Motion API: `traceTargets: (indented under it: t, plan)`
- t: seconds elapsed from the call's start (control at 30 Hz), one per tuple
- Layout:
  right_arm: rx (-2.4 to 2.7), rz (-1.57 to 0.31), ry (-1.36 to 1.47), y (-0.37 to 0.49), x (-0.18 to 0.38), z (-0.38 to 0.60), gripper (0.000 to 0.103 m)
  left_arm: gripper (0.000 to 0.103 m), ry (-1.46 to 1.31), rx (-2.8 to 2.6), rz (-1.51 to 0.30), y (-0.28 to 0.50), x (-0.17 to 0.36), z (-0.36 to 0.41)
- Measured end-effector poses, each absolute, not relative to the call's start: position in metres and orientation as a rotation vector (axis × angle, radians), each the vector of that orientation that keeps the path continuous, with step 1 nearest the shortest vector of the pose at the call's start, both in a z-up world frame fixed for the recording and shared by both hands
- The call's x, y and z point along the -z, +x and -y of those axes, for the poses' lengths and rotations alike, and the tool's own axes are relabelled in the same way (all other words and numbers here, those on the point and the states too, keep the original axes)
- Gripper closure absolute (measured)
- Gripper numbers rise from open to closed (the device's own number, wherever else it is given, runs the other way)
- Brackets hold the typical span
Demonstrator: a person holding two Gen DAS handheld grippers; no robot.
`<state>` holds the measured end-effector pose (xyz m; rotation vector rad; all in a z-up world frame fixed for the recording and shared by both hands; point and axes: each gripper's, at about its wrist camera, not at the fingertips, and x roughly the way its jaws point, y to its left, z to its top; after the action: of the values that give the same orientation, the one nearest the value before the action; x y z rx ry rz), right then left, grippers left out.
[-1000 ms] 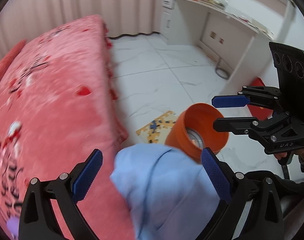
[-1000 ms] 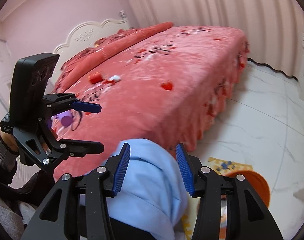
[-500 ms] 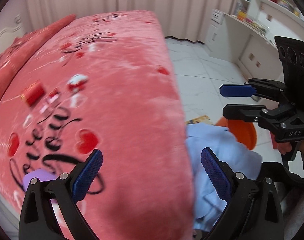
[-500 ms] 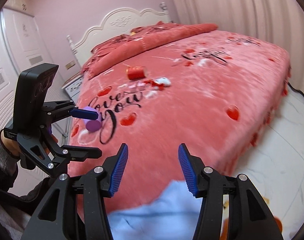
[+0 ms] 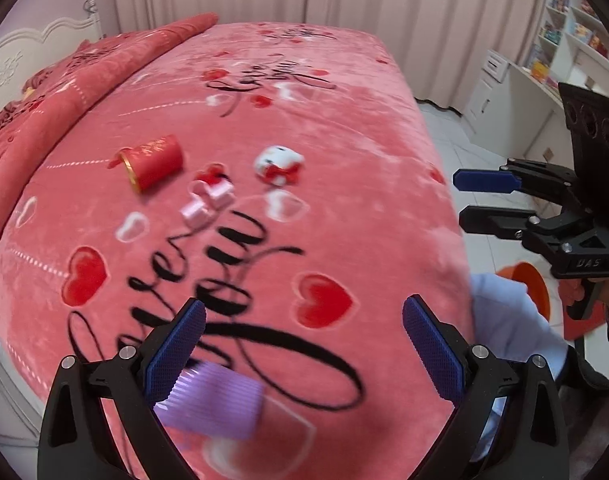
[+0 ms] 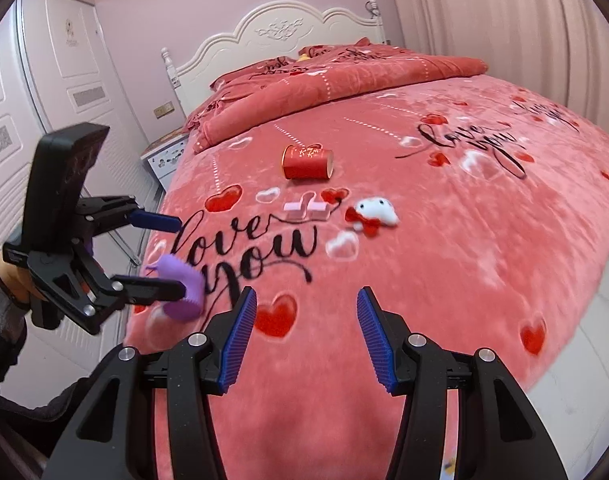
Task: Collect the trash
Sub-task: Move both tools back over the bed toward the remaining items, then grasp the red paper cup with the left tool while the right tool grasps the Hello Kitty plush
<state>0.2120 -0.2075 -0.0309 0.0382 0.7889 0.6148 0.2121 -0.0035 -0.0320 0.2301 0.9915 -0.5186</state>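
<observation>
On the pink bed [image 5: 344, 120] lie a red paper cup on its side [image 5: 152, 162] [image 6: 307, 162], a small pink piece [image 5: 206, 202] [image 6: 307, 210], a white and red plush piece [image 5: 278, 164] [image 6: 374, 214] and a purple ribbed cup [image 5: 214, 402] [image 6: 180, 288]. My left gripper [image 5: 302, 350] [image 6: 168, 256] is open, and the purple cup lies just below and between its fingers. My right gripper [image 6: 304, 340] [image 5: 464, 198] is open and empty above the bed's near edge. An orange bin [image 5: 530, 280] stands on the floor to the right, partly hidden.
A light blue cloth [image 5: 508, 320] shows beside the bed's edge. A white headboard [image 6: 280, 32] and wardrobe doors [image 6: 44, 80] stand at the left. A white desk and shelves [image 5: 552, 60] line the right wall. White tiled floor [image 5: 456, 136] lies beside the bed.
Both grippers swung from the floor and the orange bin up and left over the bed. The trash on the bed and the purple cup came into view. Both stayed open.
</observation>
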Motion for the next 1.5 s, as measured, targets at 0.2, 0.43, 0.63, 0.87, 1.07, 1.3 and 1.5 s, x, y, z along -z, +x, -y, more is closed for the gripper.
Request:
traceTargets:
  t: [0.2,0.43,0.63,0.87,1.07,1.3,1.5]
  plan:
    - [-0.623,-0.805,0.015,0.27,0.043,0.188,0.05,0.006,0.223,0.516,-1.0,0.254,0.037,-0.015]
    - [-0.628,-0.826,-0.016,0.331,0.066,0.167,0.05,0.006,0.236,0.521,-1.011,0.31,0.048,-0.034]
    - [-0.603,-0.835,-0.033,0.37,0.087,0.158,0.04,0.006,0.232,0.509,-1.008,0.367,0.06,-0.06]
    - [-0.585,-0.856,-0.048,0.398,0.109,0.156,0.04,0.006,0.14,0.537,-1.014,0.426,0.08,-0.085]
    - [-0.583,-0.88,-0.048,0.413,0.126,0.154,0.039,0.006,0.063,0.601,-1.021,0.453,0.098,-0.089]
    - [-0.582,-0.9,-0.064,0.423,0.139,0.148,0.038,0.033,0.069,0.65,-1.024,0.462,0.108,-0.071]
    - [-0.6,-0.904,-0.052,0.423,0.147,0.148,0.057,0.091,0.092,0.683,-1.05,0.458,0.111,-0.062]
